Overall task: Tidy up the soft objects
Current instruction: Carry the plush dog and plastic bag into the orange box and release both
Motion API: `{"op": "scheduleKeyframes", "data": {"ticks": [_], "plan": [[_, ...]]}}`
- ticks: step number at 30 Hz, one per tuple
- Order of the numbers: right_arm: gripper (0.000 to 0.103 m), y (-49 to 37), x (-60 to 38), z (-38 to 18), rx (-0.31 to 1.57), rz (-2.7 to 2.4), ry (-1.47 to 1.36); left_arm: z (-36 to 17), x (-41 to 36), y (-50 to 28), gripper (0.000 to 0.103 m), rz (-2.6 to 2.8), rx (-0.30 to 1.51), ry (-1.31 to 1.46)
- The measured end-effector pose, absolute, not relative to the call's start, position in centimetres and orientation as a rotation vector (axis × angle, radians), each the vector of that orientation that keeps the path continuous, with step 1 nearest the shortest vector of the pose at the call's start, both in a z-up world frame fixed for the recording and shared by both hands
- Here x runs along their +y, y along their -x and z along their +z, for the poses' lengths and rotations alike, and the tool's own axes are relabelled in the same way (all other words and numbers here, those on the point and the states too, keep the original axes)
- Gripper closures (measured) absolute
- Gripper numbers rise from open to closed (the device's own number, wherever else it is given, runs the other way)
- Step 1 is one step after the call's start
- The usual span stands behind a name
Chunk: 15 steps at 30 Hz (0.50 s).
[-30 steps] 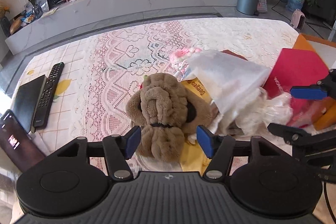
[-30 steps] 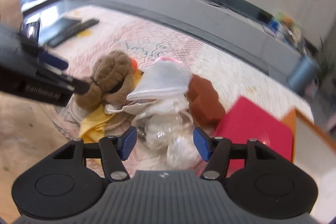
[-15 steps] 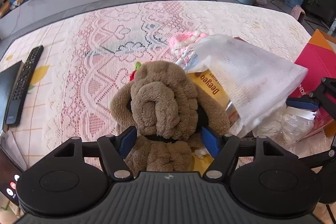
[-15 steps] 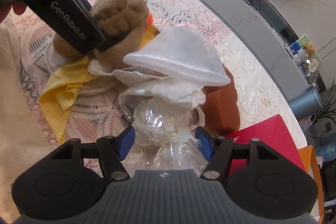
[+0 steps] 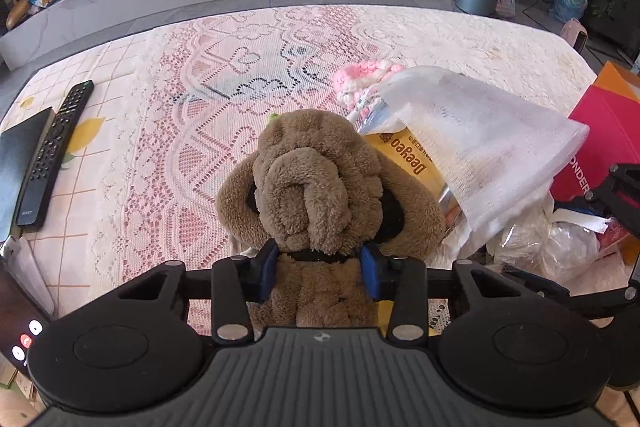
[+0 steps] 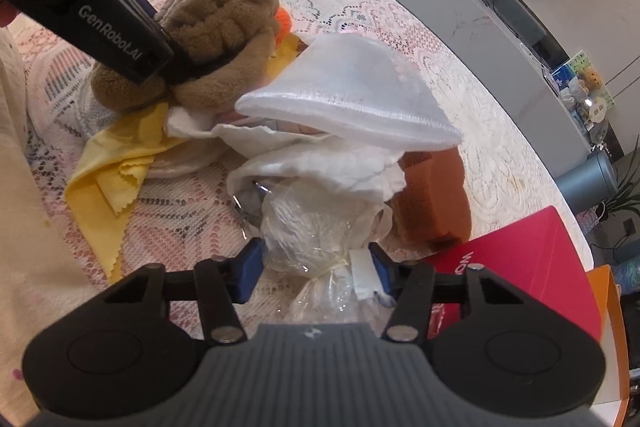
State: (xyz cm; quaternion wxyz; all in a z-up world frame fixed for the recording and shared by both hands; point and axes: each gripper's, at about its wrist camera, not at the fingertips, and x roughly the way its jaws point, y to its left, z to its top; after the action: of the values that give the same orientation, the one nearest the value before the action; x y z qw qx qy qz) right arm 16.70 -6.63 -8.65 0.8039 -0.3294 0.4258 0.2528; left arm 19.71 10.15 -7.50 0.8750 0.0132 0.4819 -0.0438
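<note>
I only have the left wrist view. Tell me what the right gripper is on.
Observer: The right gripper straddles a plastic-wrapped bundle; its jaws are closing and the pads touch the bundle's sides.
Operator: Report what sits behind the white bag.
Observer: A brown foam block lies behind the bundle, beside the red box.
Operator: Now describe the yellow cloth.
Observer: It spreads flat from under the plush dog, with its zigzag-cut edges lying on the lace.
</note>
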Motion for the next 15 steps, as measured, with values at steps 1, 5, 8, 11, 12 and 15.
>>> {"op": "scheduleKeyframes", "data": {"ticks": [1, 5, 8, 11, 12, 15], "plan": [[0.055, -16.6, -6.8, -8.3, 0.918, 0.543, 0.694, -7.2, 10.3, -19.4, 0.056, -0.091, 1.001, -0.014], [0.058, -15.9, -7.5, -6.8, 0.964, 0.563, 0.612, -5.6, 10.8, -17.7, 0.056, -0.082, 0.966, 0.033], [0.059, -15.2, -8.6, -5.5, 0.981, 0.574, 0.523, -4.2, 10.8, -16.0, 0.056, -0.083, 0.947, 0.066], [0.059, -14.0, -9.6, -3.9, 0.98, 0.567, 0.442, -2.7, 10.5, -14.1, 0.056, -0.085, 0.919, 0.086], [0.059, -13.6, -10.0, -3.4, 0.978, 0.564, 0.414, -2.3, 10.3, -13.5, 0.056, -0.088, 0.91, 0.088], [0.059, -12.3, -11.4, -1.7, 0.956, 0.548, 0.336, -0.9, 9.7, -11.9, 0.056, -0.094, 0.891, 0.098]]}}
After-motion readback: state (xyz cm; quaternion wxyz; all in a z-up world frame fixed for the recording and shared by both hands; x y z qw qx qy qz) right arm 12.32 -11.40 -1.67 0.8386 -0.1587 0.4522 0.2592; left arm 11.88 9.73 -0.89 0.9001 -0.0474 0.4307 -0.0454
